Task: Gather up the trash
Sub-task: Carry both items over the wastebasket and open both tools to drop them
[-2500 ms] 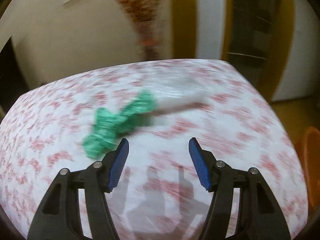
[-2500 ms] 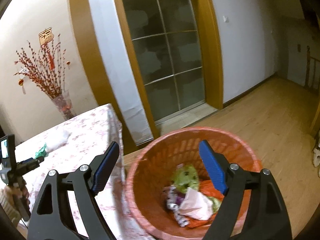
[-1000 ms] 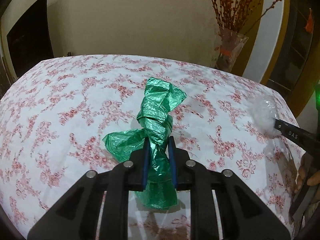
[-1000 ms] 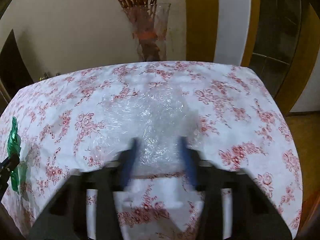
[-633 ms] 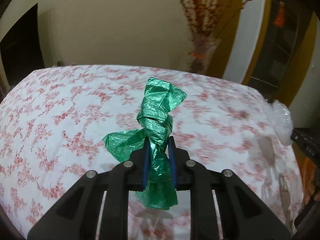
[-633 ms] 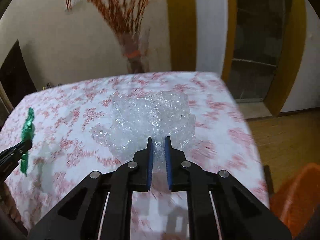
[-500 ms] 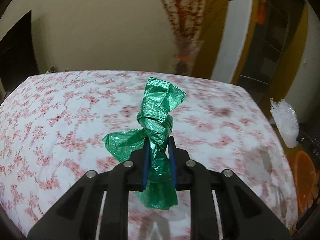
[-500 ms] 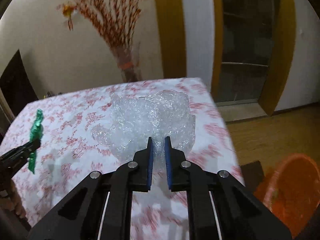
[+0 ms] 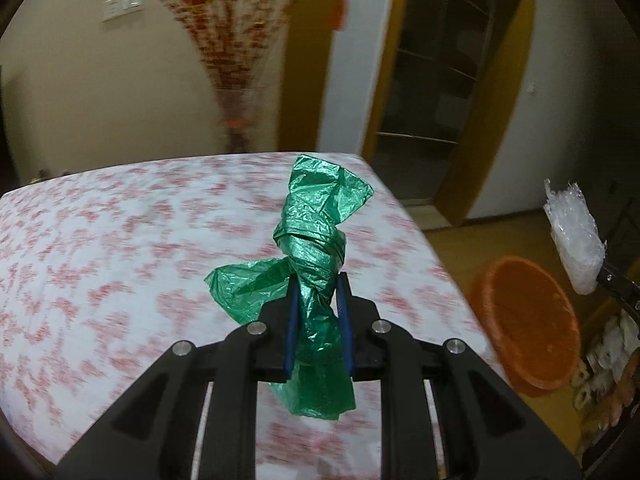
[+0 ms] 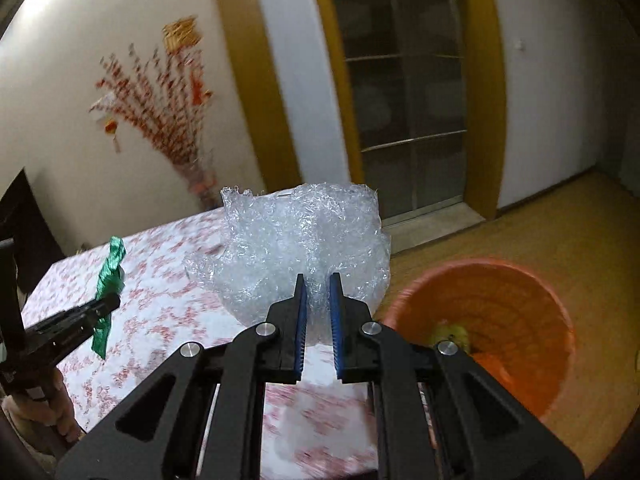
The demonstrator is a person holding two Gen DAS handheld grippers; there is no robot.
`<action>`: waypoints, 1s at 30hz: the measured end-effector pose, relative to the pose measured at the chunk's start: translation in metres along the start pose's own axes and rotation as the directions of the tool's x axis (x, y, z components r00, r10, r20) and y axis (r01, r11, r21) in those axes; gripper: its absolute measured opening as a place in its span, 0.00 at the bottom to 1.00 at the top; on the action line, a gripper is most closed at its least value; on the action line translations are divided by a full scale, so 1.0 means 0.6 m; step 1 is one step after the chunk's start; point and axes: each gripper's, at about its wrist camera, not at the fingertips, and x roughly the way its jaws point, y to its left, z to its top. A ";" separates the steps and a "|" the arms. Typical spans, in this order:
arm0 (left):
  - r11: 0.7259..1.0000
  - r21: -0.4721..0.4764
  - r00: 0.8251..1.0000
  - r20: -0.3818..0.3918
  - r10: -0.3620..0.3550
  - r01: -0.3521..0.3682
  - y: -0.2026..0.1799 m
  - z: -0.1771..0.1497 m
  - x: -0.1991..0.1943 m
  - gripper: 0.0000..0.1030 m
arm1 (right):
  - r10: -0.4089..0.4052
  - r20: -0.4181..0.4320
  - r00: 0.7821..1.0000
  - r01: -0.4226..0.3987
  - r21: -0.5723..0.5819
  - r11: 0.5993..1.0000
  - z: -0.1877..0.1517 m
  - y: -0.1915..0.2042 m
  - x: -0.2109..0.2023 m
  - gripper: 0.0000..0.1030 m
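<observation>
We had both pieces of trash off the table (image 9: 120,240) and in the air. Our left gripper (image 9: 317,304) was clamped on the green plastic bag (image 9: 316,240), jaws narrowed to the thickness of its twisted middle, with a crumpled end standing up toward twelve o'clock, a loop flaring out at nine, and a loose tail hanging below the pads. Our right gripper (image 10: 318,304) was pinched on the clear bubble wrap (image 10: 300,240), jaws nearly together, the wad billowing up and outward above the fingertips.

We judged both to be almost weightless, soft and crushable, with nothing fragile about them. The green film looked slick, so the knotted waist seemed the right place to hold it, where bunched layers give the pads something to bite. The bubble wrap was springy and bulky; gripping a gathered fold low down suited it, though we thought it might cling to the pads on release.

Both grippers pointed forward and roughly level above the near edge of the flowered cloth. The orange basket (image 10: 500,320) stood on the floor at about three o'clock of the right gripper, open and already holding some rubbish. From the left view the basket (image 9: 528,320) lay at three o'clock too, beyond the table corner.
</observation>
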 end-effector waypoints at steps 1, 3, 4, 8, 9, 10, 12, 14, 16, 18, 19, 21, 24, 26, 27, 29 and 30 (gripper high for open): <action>1.000 0.009 1.000 -0.003 -0.016 0.016 -0.015 -0.002 0.000 0.18 | -0.011 0.010 1.000 0.010 0.019 1.000 -0.002 -0.018 -0.010 0.10; 0.998 0.032 0.999 -0.011 -0.050 0.051 -0.052 -0.008 0.000 0.18 | -0.033 0.022 0.999 0.032 0.038 0.999 -0.006 -0.039 -0.024 0.10; 0.997 0.045 0.998 -0.014 -0.068 0.068 -0.070 -0.011 0.000 0.18 | -0.042 0.027 0.999 0.041 0.048 0.998 -0.007 -0.048 -0.028 0.10; 0.986 0.102 0.991 -0.019 -0.132 0.133 -0.142 -0.022 -0.002 0.18 | -0.086 0.043 0.995 0.082 0.091 0.993 -0.013 -0.090 -0.047 0.10; 0.982 0.113 0.988 -0.022 -0.150 0.151 -0.161 -0.024 -0.001 0.18 | -0.099 0.046 0.994 0.094 0.099 0.991 -0.014 -0.101 -0.049 0.10; 0.977 0.123 0.985 -0.027 -0.171 0.173 -0.180 -0.026 0.000 0.18 | -0.111 0.048 0.993 0.106 0.106 0.989 -0.015 -0.111 -0.051 0.10; 0.969 0.137 0.979 -0.037 -0.201 0.204 -0.210 -0.030 0.006 0.18 | -0.139 0.052 0.989 0.132 0.115 0.985 -0.017 -0.127 -0.054 0.10; 0.960 0.154 0.972 -0.048 -0.228 0.233 -0.239 -0.035 0.011 0.18 | -0.162 0.053 0.985 0.155 0.120 0.981 -0.020 -0.140 -0.055 0.10; 0.951 0.167 0.965 -0.063 -0.254 0.261 -0.266 -0.040 0.016 0.18 | -0.177 0.052 0.983 0.169 0.128 0.977 -0.022 -0.152 -0.055 0.10; 0.941 0.174 0.957 -0.078 -0.281 0.291 -0.289 -0.044 0.024 0.18 | -0.187 0.047 0.981 0.179 0.142 0.974 -0.027 -0.168 -0.056 0.10; 0.936 0.176 0.952 -0.085 -0.294 0.305 -0.300 -0.046 0.028 0.18 | -0.191 0.046 0.980 0.183 0.146 0.972 -0.028 -0.174 -0.058 0.10; 0.927 0.181 0.944 -0.095 -0.315 0.327 -0.318 -0.048 0.036 0.18 | -0.200 0.042 0.979 0.191 0.156 0.969 -0.030 -0.185 -0.058 0.10; 0.914 0.186 0.932 -0.118 -0.343 0.359 -0.342 -0.054 0.050 0.18 | -0.209 0.038 0.977 0.200 0.175 0.964 -0.029 -0.198 -0.052 0.10; 0.906 0.186 0.924 -0.137 -0.358 0.379 -0.356 -0.058 0.062 0.18 | -0.214 0.037 0.976 0.203 0.191 0.960 -0.029 -0.210 -0.051 0.10; 0.903 0.186 0.920 -0.144 -0.364 0.386 -0.364 -0.061 0.064 0.18 | -0.215 0.036 0.976 0.204 0.198 0.959 -0.028 -0.214 -0.050 0.10; 0.897 0.187 0.914 -0.159 -0.374 0.400 -0.376 -0.066 0.075 0.18 | -0.218 0.035 0.975 0.206 0.213 0.955 -0.027 -0.222 -0.047 0.10; 0.895 0.188 0.912 -0.165 -0.376 0.403 -0.380 -0.065 0.080 0.18 | -0.219 0.034 0.975 0.207 0.218 0.954 -0.026 -0.227 -0.045 0.10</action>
